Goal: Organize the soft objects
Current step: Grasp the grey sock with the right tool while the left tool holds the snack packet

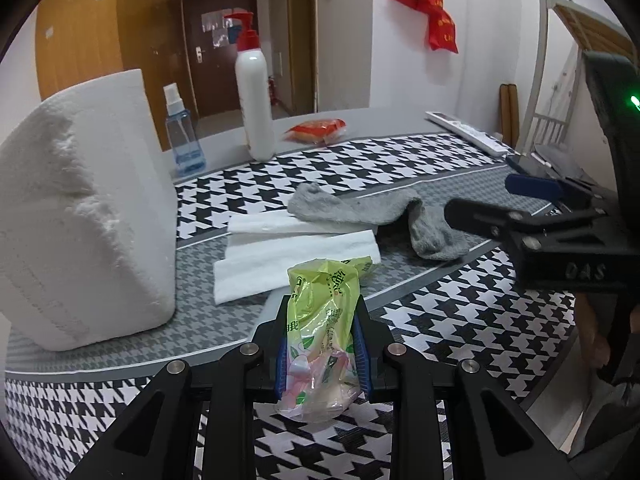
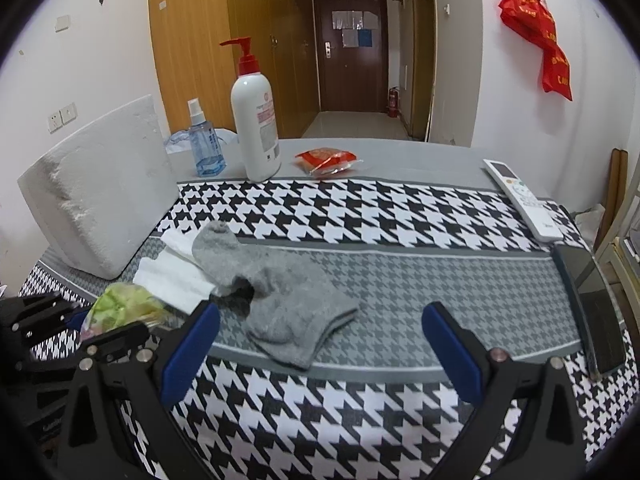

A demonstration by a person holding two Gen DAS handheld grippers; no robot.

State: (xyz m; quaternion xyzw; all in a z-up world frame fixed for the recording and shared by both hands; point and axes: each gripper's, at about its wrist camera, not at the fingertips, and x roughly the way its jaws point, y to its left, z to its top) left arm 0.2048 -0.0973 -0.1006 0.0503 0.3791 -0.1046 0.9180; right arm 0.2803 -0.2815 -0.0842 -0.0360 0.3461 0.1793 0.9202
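Observation:
My left gripper is shut on a crumpled green and pink plastic packet, held just above the houndstooth cloth; the packet also shows at the left of the right wrist view. A grey sock lies crumpled in the middle of the cloth, partly over white folded tissues. In the left wrist view the sock and tissues lie just beyond the packet. My right gripper is open and empty, hovering just in front of the sock. It also shows at the right of the left wrist view.
A white foam block stands at the left. A blue spray bottle, a white pump bottle and a red snack packet stand at the back. A white remote and a dark phone lie at the right edge.

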